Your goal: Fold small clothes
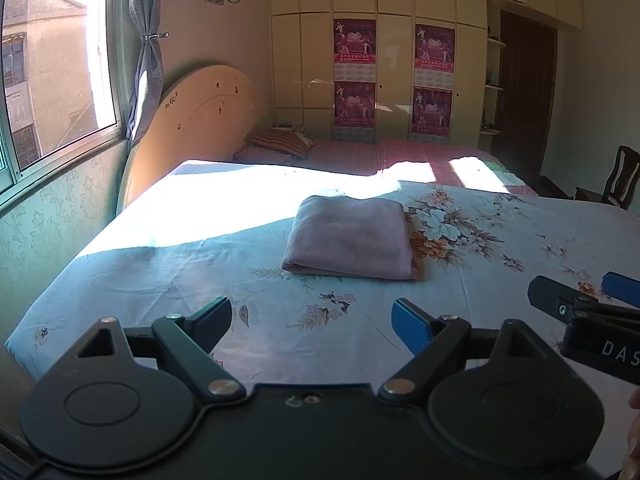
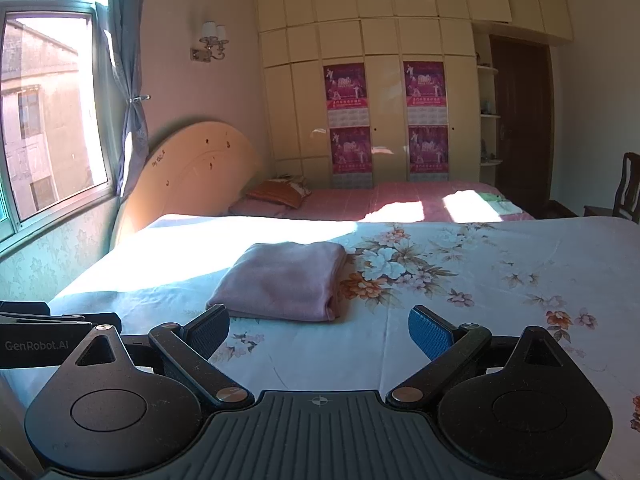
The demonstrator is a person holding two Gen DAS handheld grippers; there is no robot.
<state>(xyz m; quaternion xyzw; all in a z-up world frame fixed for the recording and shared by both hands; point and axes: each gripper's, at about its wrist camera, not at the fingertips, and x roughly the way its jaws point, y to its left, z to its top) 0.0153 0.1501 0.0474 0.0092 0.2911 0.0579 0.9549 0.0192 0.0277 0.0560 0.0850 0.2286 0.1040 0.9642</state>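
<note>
The left gripper is held level and low, its two fingers spread wide with nothing between them. The right gripper sits just beside it at about the same height, pointing the same way, its fingers likewise wide apart and holding nothing.

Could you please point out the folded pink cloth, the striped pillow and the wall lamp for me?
folded pink cloth [image 1: 350,236], left wrist view, middle of its top face.
striped pillow [image 1: 280,142], left wrist view, its top.
wall lamp [image 2: 212,42], right wrist view, its shades.

One folded pink cloth, two beds, four posters, two grippers
</note>
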